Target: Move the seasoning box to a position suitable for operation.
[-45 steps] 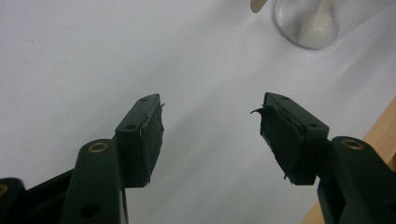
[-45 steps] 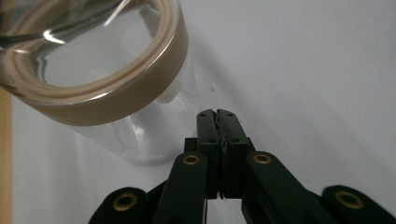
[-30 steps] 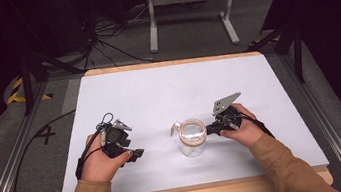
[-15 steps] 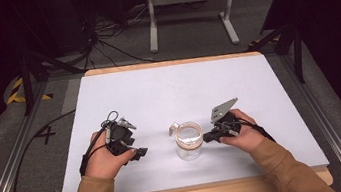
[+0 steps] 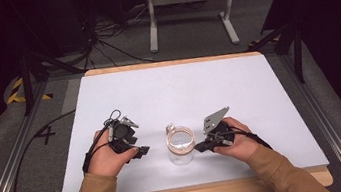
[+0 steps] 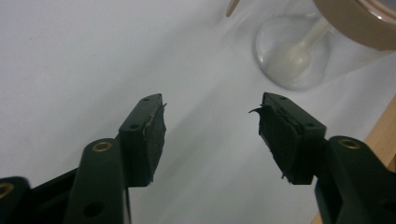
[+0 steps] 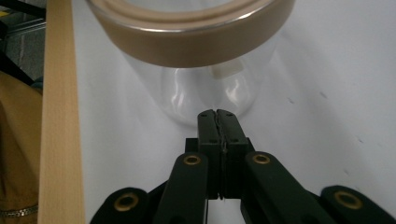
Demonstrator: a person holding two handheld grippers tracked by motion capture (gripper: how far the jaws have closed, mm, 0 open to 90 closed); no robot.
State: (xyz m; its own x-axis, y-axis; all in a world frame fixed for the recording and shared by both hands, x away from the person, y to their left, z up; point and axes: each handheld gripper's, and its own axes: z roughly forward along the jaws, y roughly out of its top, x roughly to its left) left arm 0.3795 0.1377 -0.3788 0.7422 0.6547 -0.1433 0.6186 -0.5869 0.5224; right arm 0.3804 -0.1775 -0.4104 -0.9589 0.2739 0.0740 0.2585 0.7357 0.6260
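Working around a clear glass jar (image 5: 181,147), standing upright on the white sheet (image 5: 182,89), close to the wooden edge (image 7: 58,116) on the person's side. Holding the right gripper (image 5: 198,147) just to the right of the jar, jaws pressed fully together with nothing between them, tips pointing at the lower wall of the jar. Touching the glass or stopping just short of it: not possible to tell. Holding the left gripper (image 5: 143,150) to the left of the jar, a little apart from it, jaws spread wide and empty.

Judging from this, being probably at an early stage: jar not yet gripped, not lifted, not tilted. Remaining, as it seems: taking hold of the jar or of its mouth, with the left gripper looking ready for this.

Showing in the high view both hands on either side of the jar, and a small pale tab (image 5: 170,127) at the far side of the jar's mouth. Showing in the left gripper view, through the glass, a white spoon-like piece (image 6: 299,51) leaning inside the jar, its round end down on the bottom. Showing in the right gripper view the tan band (image 7: 187,42) around the jar's mouth from near, and an ochre sleeve (image 7: 18,154) beyond the wooden edge.
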